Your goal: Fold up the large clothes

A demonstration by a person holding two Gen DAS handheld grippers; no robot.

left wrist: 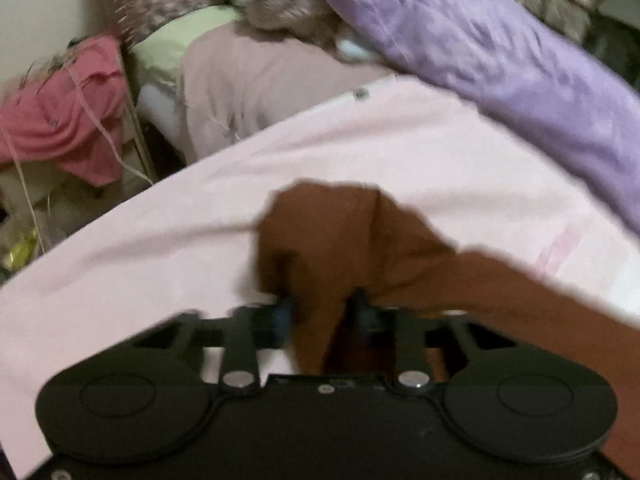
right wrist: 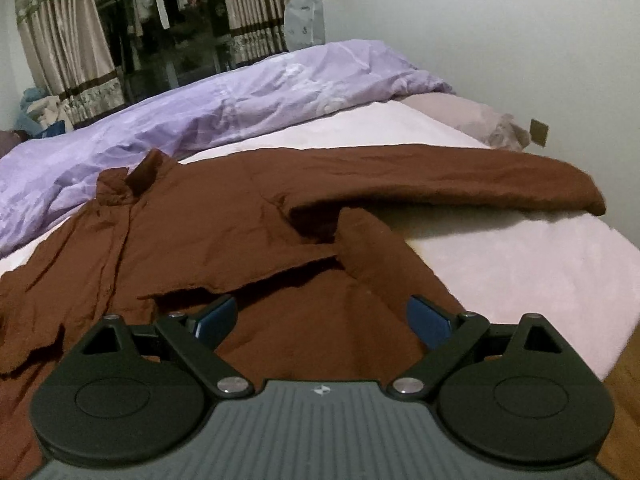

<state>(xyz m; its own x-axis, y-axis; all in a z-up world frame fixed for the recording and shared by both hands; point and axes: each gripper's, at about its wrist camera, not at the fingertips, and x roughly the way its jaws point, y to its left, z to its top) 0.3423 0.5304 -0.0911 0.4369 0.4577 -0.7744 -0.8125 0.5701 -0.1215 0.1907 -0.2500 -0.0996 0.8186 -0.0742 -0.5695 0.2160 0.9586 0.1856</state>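
Note:
A brown button-up shirt (right wrist: 224, 220) lies spread on the pale pink bed sheet (right wrist: 500, 264), collar (right wrist: 128, 180) to the far left. One sleeve (right wrist: 460, 176) stretches out to the right, and a fold of the front lies turned over near the middle. My right gripper (right wrist: 322, 312) hovers open just over the shirt's near part, with cloth below its blue pads but not pinched. In the blurred left wrist view, my left gripper (left wrist: 322, 300) is shut on a bunched piece of the brown shirt (left wrist: 340, 232), which rises from the sheet (left wrist: 360, 144).
A crumpled purple duvet (right wrist: 200, 108) runs along the far side of the bed. Beyond the bed's end are a green pillow (left wrist: 180, 36) and a pink garment (left wrist: 68, 116) draped on a stand. Wooden floor (right wrist: 624, 400) shows at the right edge, curtains (right wrist: 68, 40) behind.

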